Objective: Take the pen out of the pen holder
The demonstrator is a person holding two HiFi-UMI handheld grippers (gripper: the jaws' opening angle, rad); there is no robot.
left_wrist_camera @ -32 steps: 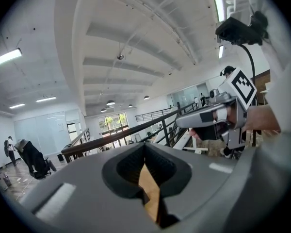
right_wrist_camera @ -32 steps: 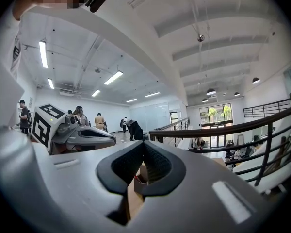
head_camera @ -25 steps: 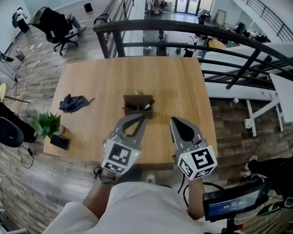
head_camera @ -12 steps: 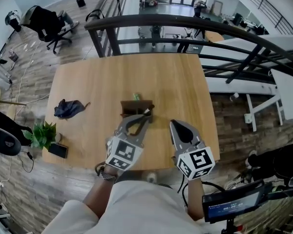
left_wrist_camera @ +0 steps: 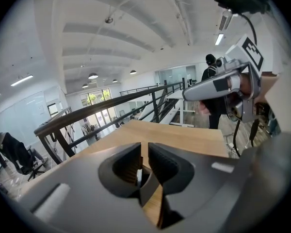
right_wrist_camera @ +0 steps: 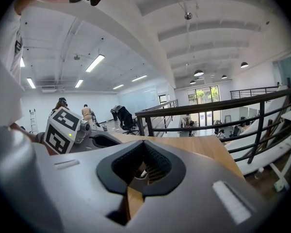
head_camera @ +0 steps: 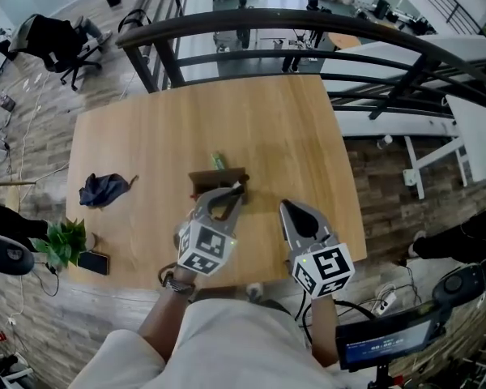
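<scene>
The left gripper [head_camera: 233,193] has its jaws pinched on the pen [left_wrist_camera: 138,173], which is not yet lifted from the pen holder [head_camera: 215,177] at its 12 o'clock; the right gripper [head_camera: 287,209], at 3 o'clock, is closed and empty. The extraction itself looks wholly left to do.

You have bright, even light: ceiling lamps [right_wrist_camera: 89,63] overhead and daylight through the far windows [left_wrist_camera: 98,97], which wash out to white. The table [head_camera: 292,128] carries only soft, faint shadows. Both gripper views bend hard at the edges and go black in the corners. The left gripper [left_wrist_camera: 142,164] and right gripper [right_wrist_camera: 144,166] look soft close to the lens, and the pen [left_wrist_camera: 138,174] between the left jaws sits in deep shadow.
</scene>
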